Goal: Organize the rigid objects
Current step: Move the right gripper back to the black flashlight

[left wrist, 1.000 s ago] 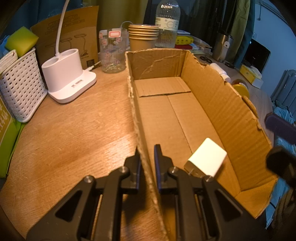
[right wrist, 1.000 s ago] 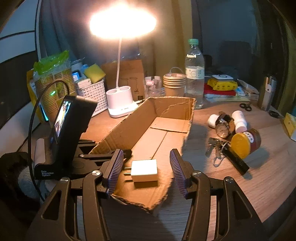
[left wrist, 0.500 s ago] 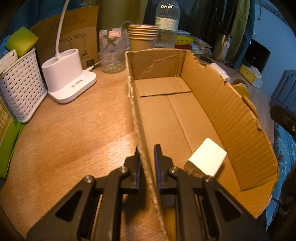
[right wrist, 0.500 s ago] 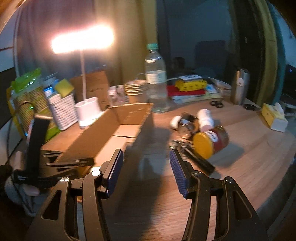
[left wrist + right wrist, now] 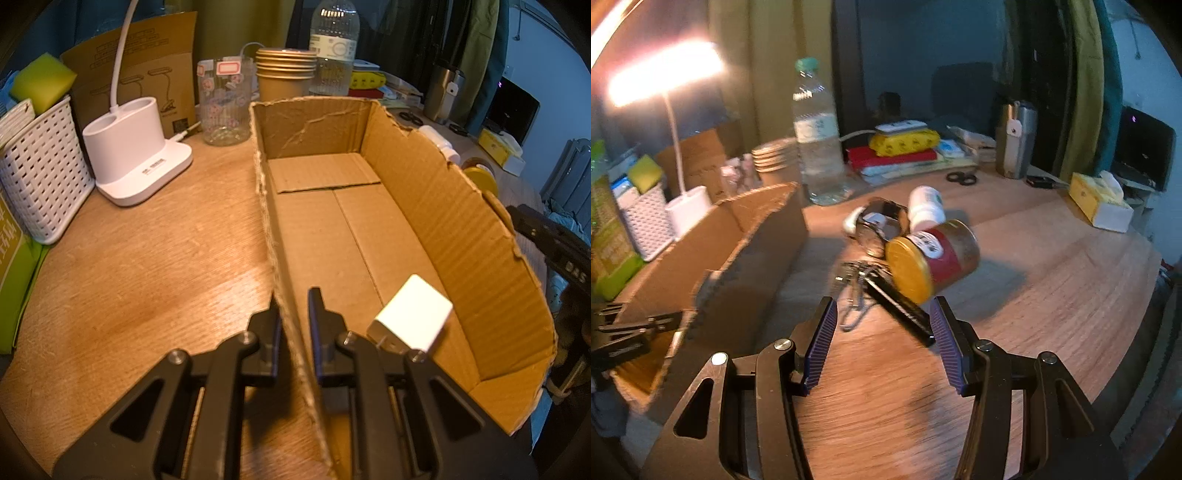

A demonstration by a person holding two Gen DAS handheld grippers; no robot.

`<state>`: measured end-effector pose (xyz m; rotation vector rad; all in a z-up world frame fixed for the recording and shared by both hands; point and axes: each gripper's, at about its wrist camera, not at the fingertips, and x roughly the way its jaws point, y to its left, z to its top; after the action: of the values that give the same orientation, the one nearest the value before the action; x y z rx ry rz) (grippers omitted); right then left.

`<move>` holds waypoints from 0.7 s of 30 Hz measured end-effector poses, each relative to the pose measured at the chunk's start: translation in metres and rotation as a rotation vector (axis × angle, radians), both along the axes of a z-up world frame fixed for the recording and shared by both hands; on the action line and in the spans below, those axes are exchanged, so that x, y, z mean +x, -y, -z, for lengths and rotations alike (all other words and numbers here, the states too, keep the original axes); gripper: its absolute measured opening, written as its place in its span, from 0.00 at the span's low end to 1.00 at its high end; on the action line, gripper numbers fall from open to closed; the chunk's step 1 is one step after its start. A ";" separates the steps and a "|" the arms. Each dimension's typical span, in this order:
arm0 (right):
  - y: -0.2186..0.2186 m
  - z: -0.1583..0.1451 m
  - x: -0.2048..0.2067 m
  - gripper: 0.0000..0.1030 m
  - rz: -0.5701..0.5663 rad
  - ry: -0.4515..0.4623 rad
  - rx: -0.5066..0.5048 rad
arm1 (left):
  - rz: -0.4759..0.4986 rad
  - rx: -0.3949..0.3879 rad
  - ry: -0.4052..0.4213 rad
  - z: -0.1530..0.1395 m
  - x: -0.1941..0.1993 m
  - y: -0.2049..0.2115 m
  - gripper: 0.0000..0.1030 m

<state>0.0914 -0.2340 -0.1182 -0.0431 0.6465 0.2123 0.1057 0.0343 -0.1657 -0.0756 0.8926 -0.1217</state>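
My left gripper (image 5: 293, 306) is shut on the left wall of the open cardboard box (image 5: 266, 206), which also shows in the right wrist view (image 5: 746, 243). A white charger (image 5: 412, 314) lies on the box floor near its front end. My right gripper (image 5: 881, 314) is open and empty above the table, right of the box. Just beyond it lie a jar with a yellow lid (image 5: 931, 258), a black bar-shaped thing (image 5: 899, 308), a bunch of keys (image 5: 851, 280), a watch (image 5: 877, 227) and a white bottle (image 5: 925, 206).
A white lamp base (image 5: 135, 158), a white basket (image 5: 37, 173), a glass (image 5: 223, 107), stacked paper cups (image 5: 286, 74) and a water bottle (image 5: 818, 136) stand behind the box. Scissors (image 5: 962, 178), a steel flask (image 5: 1015, 140) and a tissue box (image 5: 1099, 201) sit at the back right.
My right gripper has left the box, where the charger stays, and swung right towards the jar and keys. My left gripper has not moved.
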 end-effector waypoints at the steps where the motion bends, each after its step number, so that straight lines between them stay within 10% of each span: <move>1: 0.002 0.002 0.004 0.54 0.007 -0.008 0.002 | 0.000 0.000 0.000 0.000 0.000 0.000 0.13; 21: 0.017 0.027 0.053 0.54 0.021 -0.179 0.047 | 0.000 0.000 0.000 0.000 0.000 0.000 0.14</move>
<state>0.1446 -0.2507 -0.1450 0.0278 0.8195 0.2127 0.1056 0.0343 -0.1658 -0.0756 0.8925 -0.1216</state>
